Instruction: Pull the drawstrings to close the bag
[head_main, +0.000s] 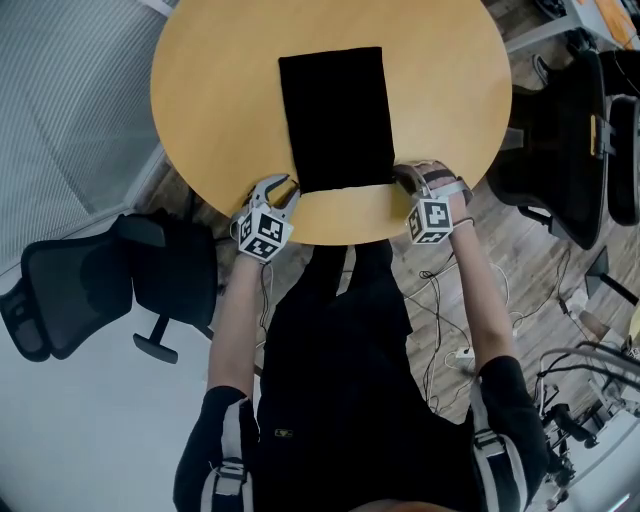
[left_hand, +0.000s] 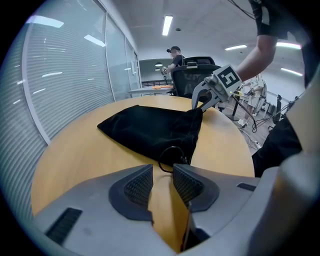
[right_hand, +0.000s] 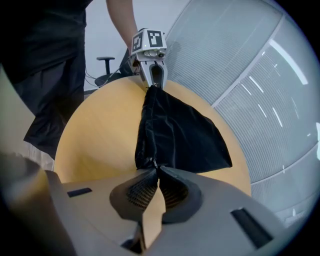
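A flat black drawstring bag (head_main: 335, 115) lies on a round wooden table (head_main: 220, 80), its mouth end towards me. My left gripper (head_main: 283, 190) is at the bag's near left corner. In the left gripper view its jaws (left_hand: 162, 170) stand open, and a thin black drawstring loop (left_hand: 167, 152) lies just ahead of the tips, reaching into the gap. My right gripper (head_main: 405, 178) is at the near right corner. In the right gripper view it (right_hand: 157, 170) is shut on the drawstring where it leaves the bag (right_hand: 180, 130). Each gripper shows in the other's view: the left gripper (right_hand: 156, 82), the right gripper (left_hand: 199, 102).
A black office chair (head_main: 80, 285) stands left of the table, with more chairs (head_main: 560, 150) to the right. Cables (head_main: 440, 310) trail over the floor. A glass wall with blinds (left_hand: 65, 75) runs beside the table. A person (left_hand: 175, 55) stands far back.
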